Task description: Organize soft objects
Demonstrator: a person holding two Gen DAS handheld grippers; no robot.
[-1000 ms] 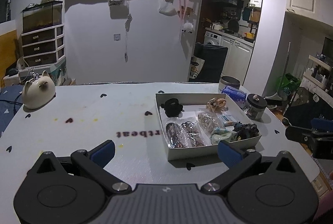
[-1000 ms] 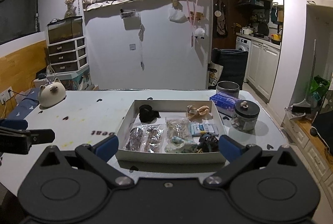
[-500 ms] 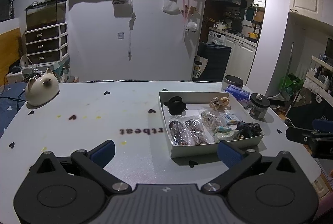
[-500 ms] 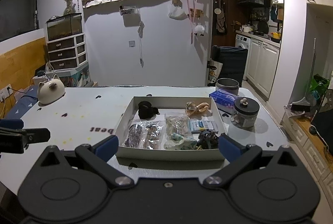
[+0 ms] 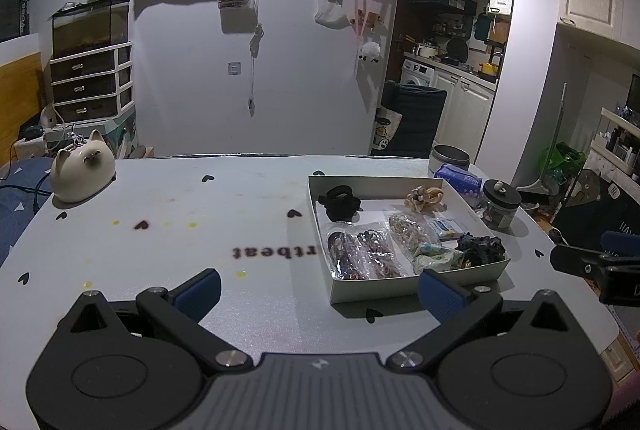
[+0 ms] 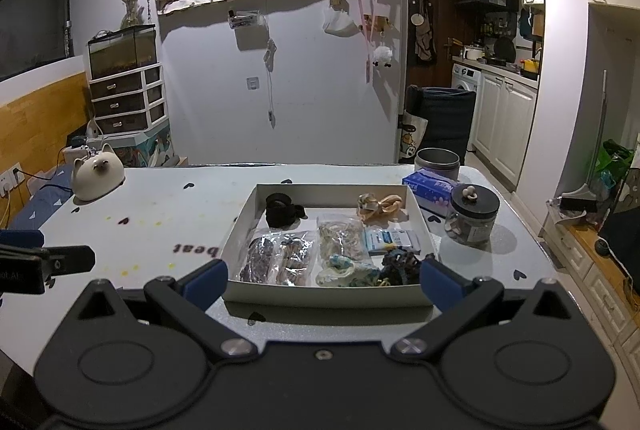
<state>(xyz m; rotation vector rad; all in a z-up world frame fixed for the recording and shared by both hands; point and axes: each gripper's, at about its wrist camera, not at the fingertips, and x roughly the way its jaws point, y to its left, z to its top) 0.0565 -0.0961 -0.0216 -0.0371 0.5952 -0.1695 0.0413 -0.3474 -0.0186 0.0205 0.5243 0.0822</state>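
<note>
A white shallow box (image 5: 416,288) (image 6: 320,297) sits on the white table, right of centre. It holds a black scrunchie (image 5: 340,204) (image 6: 282,209), a beige scrunchie (image 5: 424,197) (image 6: 378,205), bagged hair ties (image 5: 362,254) (image 6: 280,258), a pale blue scrunchie (image 6: 344,270) and a dark scrunchie (image 5: 480,248) (image 6: 400,262). My left gripper (image 5: 318,292) is open and empty, above the table in front of the box's left corner. My right gripper (image 6: 324,280) is open and empty, just before the box's near wall.
A cat-shaped ceramic figure (image 5: 82,170) (image 6: 98,172) stands at the table's far left. A dark-lidded glass jar (image 5: 500,204) (image 6: 474,216), a tissue pack (image 6: 430,188) and a metal tin (image 6: 438,162) stand right of the box. The table edge runs close on the right.
Both grippers have pulled back and risen slightly, so the table and box look a little farther away. Both stay open. Nothing in the box has moved.
</note>
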